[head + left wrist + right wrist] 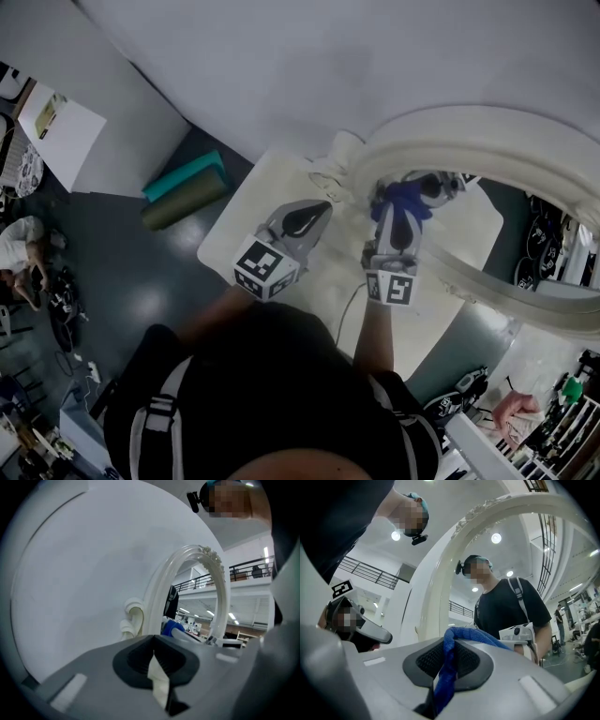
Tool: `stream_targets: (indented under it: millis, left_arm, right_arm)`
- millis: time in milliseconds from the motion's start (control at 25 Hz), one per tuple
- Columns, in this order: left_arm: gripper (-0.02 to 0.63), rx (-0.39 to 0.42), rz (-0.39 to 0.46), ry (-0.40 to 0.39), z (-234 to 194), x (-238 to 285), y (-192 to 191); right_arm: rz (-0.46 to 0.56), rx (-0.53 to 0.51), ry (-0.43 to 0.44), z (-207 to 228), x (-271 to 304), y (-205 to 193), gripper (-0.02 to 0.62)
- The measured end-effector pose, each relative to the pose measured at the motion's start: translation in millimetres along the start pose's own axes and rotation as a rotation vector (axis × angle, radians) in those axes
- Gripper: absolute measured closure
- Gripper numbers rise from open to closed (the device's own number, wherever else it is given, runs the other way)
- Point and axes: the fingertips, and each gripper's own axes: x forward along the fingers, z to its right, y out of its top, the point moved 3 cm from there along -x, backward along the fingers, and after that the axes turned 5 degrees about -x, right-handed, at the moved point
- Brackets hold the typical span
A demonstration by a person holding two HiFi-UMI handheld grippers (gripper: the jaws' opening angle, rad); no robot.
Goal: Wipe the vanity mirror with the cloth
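The vanity mirror stands on the white table [246, 217]; its ornate white frame [487, 127] arches over the dark glass [511, 202]. My right gripper [401, 208] is shut on a blue cloth [405, 197], and the cloth's bunched end lies against the lower left of the glass. In the right gripper view the cloth [473, 634] runs down between the pads of the right gripper [449, 657], with the frame [440, 573] just ahead. My left gripper [317, 214] hovers left of the mirror, apart from it. The left gripper [153, 656] has its jaws together, only a pale sliver showing between them.
A white wall [328, 66] rises right behind the table. On the dark floor at the left lie a teal and an olive rolled mat [183, 190]. A white box [58, 131] and a seated person [23, 248] are further left. Shelves with clutter [562, 412] stand at the lower right.
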Motion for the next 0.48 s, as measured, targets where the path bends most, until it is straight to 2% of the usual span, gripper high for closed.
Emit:
stream_targets:
  millis: [480]
  left_arm:
    - [0.6, 0.009, -0.012, 0.016, -8, -7, -1]
  right_arm:
    - [-0.009, 0.002, 0.072, -16, 15, -2, 0.559]
